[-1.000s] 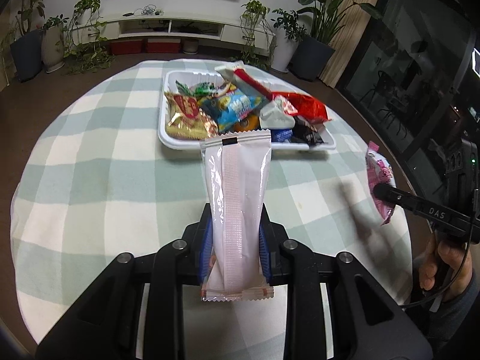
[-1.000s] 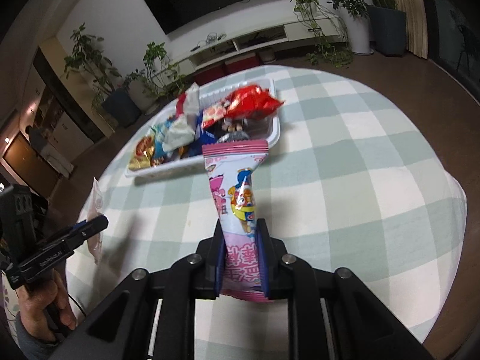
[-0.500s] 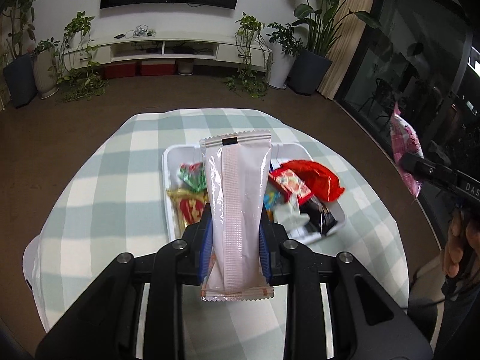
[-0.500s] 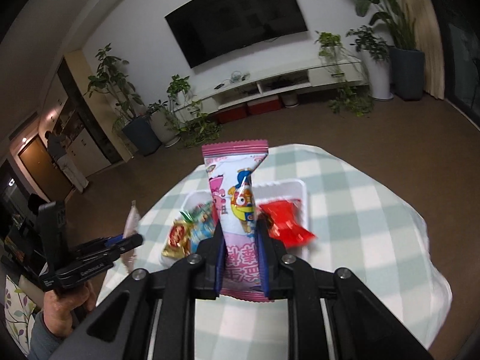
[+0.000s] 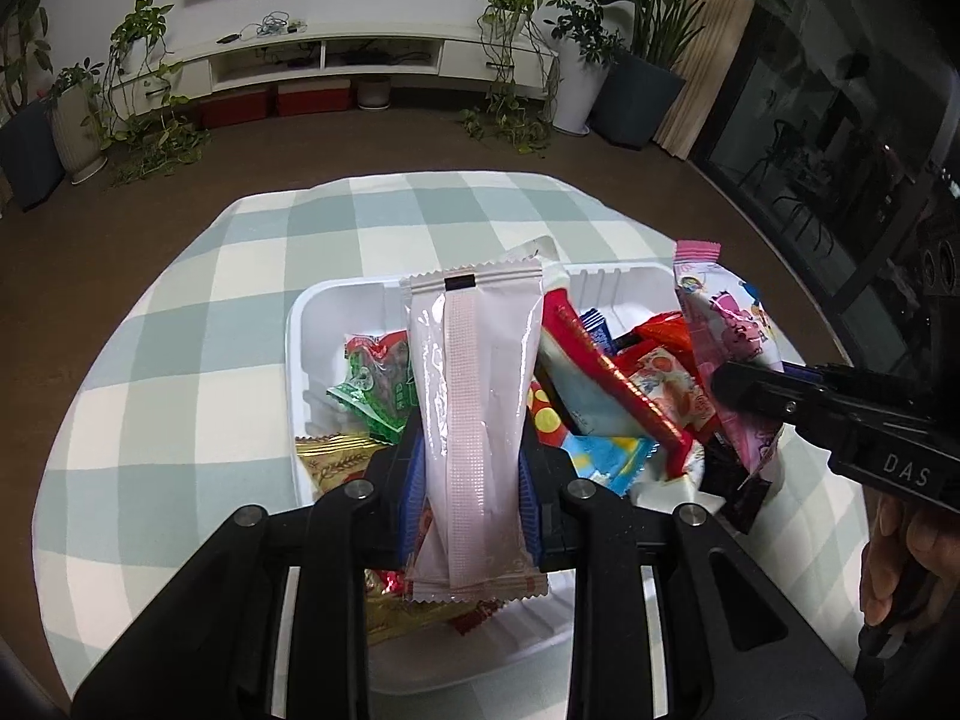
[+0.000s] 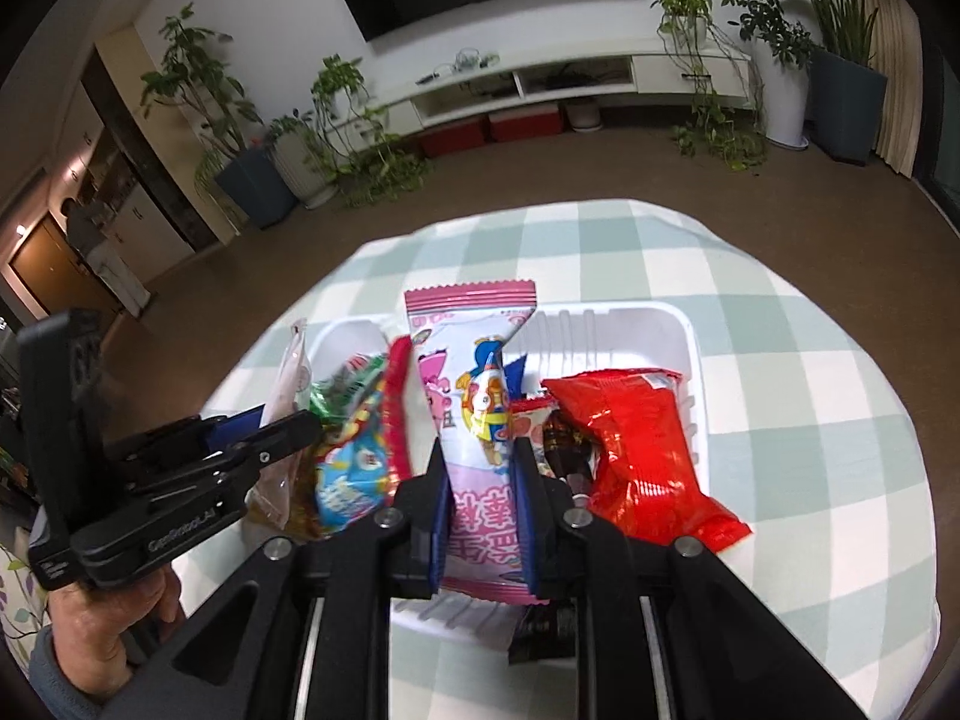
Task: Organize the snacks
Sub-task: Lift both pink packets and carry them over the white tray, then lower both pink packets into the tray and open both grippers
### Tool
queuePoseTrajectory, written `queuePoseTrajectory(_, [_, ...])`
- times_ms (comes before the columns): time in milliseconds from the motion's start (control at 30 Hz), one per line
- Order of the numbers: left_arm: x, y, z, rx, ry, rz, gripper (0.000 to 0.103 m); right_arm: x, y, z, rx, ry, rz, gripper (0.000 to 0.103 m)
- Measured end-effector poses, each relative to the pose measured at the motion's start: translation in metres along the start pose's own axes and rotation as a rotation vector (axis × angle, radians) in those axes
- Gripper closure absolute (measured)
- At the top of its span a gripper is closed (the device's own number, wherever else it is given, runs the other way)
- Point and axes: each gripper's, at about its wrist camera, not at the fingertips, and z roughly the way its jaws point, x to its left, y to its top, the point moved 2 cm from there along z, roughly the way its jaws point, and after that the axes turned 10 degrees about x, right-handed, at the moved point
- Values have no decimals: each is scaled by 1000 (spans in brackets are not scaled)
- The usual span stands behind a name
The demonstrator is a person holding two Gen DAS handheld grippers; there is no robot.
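Both hands were at the drop-off step. Each claw had a snack and was up over the white tray (image 5: pixel 336 300), which sat on the checked tablecloth (image 5: pixel 198 330) in the middle of both pictures.

The left gripper (image 5: pixel 471 480) was shut tight on a pale pink packet (image 5: pixel 471 396). The packet stood up the middle of the left picture, above the snacks in the tray. The right gripper (image 6: pixel 480 510) was shut tight on a pink cartoon packet (image 6: pixel 474 396), in the middle of the right picture. A red bag (image 6: pixel 636 450) lay in the tray just to its right. A green packet (image 5: pixel 378 384) lay to the left in the left picture.

Next, I think, each claw needs to go lower and open up so its packet falls inside the tray. The tray looked full, so a packet could slide off the heap.

Both claws pointed down at a slant toward the tray. The two grippers were side by side, near each other. A hand (image 6: pixel 108 624) held the left gripper's handle at the lower left of the right picture.
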Motion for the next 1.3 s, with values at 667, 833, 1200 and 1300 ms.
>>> queuePoseTrajectory(667, [12, -1, 18, -10, 54, -13, 54, -2, -5, 16, 25, -47, -9, 61])
queuePoseTrajectory(833, [14, -5, 13, -17, 54, -13, 52, -2, -7, 9, 5, -45, -12, 60])
queuePoseTrajectory(1200, [2, -28, -38, -120, 123, -11, 7, -3, -23, -39, -141, -12, 10, 24])
queuePoseTrajectory(1300, [-10, -47, -69, -191, 145, -11, 0, 2, -39, -65, -241, 3, 5, 13])
